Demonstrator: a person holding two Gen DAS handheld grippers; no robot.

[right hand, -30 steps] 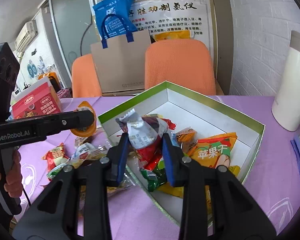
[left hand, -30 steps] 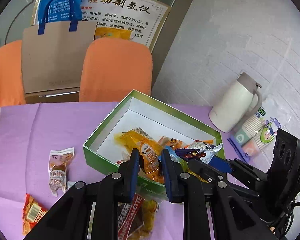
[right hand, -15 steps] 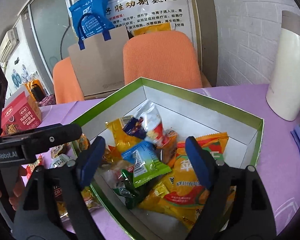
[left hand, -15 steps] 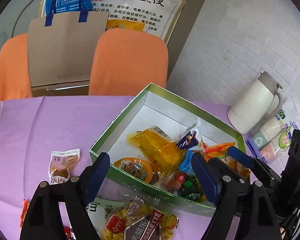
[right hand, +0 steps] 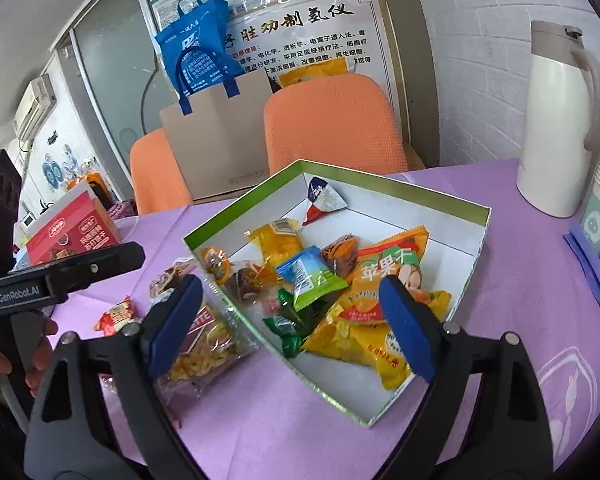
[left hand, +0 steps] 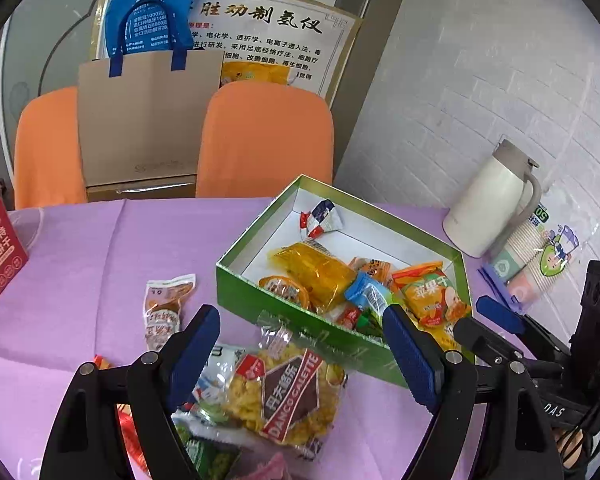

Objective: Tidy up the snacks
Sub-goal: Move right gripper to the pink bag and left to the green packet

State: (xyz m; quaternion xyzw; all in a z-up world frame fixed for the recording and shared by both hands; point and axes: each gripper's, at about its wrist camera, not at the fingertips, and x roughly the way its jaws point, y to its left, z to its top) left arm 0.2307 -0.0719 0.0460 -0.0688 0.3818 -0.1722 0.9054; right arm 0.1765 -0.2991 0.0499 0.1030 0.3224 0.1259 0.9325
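Claws (left hand: 306,354) (right hand: 290,326) hover agape near green box (left hand: 300,320).

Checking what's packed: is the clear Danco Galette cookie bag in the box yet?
Out: clear Danco Galette cookie bag lies on purple tablecloth before green cardboard box.

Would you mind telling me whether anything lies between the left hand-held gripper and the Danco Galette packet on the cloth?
Nothing visible does. The left hand-held gripper is open with the Danco Galette packet lying directly between and below its fingers. The green box wall sits just behind the packet, not in front of it.
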